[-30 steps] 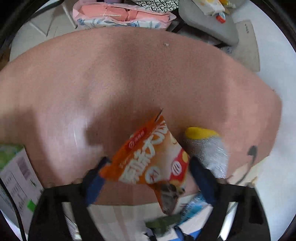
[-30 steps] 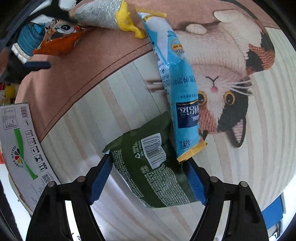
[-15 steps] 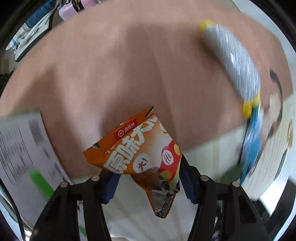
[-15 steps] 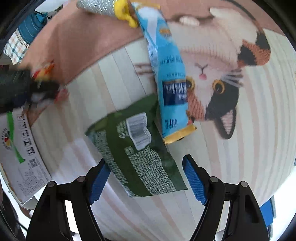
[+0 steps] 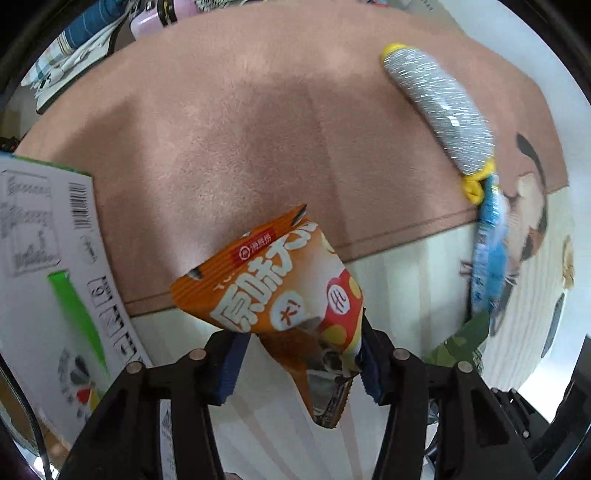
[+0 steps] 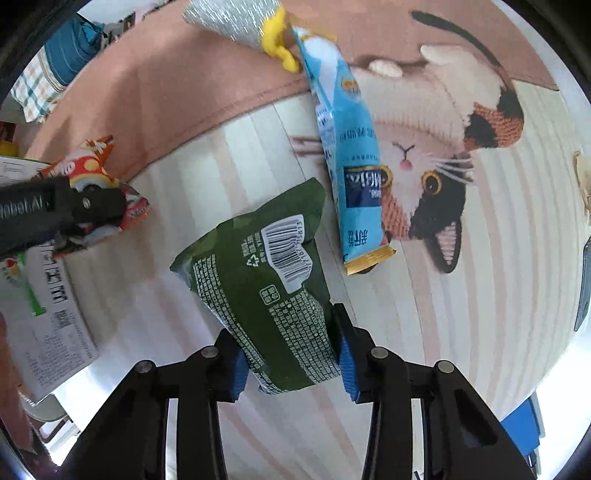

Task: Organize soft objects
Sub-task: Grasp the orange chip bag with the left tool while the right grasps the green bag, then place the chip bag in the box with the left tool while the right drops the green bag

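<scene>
My left gripper [image 5: 299, 363] is shut on an orange snack packet [image 5: 273, 291] and holds it above the cat-print mat [image 5: 417, 280], beside a white cardboard box [image 5: 48, 258]. My right gripper [image 6: 291, 363] is shut on a dark green snack bag [image 6: 266, 280] that lies over the mat. The left gripper with its orange packet [image 6: 99, 192] shows at the left of the right wrist view. A long blue packet [image 6: 351, 155] and a silver packet with yellow ends [image 6: 236, 18] lie further back; both also show in the left wrist view, the blue one [image 5: 487, 254] and the silver one [image 5: 443, 96].
The mat has a pink band [image 5: 240, 129] and a striped part with a calico cat picture [image 6: 443, 158]. The white box [image 6: 40, 314] stands at the mat's left edge. Folded cloths and clutter [image 6: 48, 74] lie beyond the mat's far side.
My left gripper has carried the orange packet leftward toward the white box. My right gripper has closed from open around the green bag to shut on it.
</scene>
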`<act>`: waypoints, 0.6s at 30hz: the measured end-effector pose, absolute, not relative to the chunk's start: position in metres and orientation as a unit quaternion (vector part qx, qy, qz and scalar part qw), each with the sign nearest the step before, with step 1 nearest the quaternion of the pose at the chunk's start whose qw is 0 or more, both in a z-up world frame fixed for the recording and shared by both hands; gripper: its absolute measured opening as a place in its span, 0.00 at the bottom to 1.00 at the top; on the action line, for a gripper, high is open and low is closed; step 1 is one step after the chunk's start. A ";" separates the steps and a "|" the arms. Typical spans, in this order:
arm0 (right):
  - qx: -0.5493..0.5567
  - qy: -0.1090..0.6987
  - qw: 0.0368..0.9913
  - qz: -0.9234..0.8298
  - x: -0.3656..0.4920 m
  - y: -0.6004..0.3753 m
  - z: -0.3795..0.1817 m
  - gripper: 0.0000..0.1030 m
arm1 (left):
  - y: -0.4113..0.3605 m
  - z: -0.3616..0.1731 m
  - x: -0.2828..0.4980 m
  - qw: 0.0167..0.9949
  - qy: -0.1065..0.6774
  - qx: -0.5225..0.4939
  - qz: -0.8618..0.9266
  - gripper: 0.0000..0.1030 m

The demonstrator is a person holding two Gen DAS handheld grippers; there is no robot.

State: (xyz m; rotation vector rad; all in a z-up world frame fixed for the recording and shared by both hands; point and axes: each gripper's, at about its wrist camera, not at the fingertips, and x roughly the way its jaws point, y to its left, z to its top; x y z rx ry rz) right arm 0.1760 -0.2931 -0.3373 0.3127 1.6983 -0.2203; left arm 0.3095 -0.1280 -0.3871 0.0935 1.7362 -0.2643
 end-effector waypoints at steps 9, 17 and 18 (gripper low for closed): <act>0.138 0.710 0.689 -0.052 0.176 -0.254 -0.251 0.39 | -0.087 -0.289 0.278 0.694 0.705 -0.004 -0.147 0.49; 0.160 0.670 0.724 0.052 0.190 -0.153 -0.163 0.39 | 0.043 -0.192 0.267 0.739 0.666 -0.039 -0.096 0.49; 0.166 0.668 0.723 0.065 0.200 -0.133 -0.166 0.39 | 0.064 -0.187 0.262 0.740 0.667 -0.039 -0.081 0.49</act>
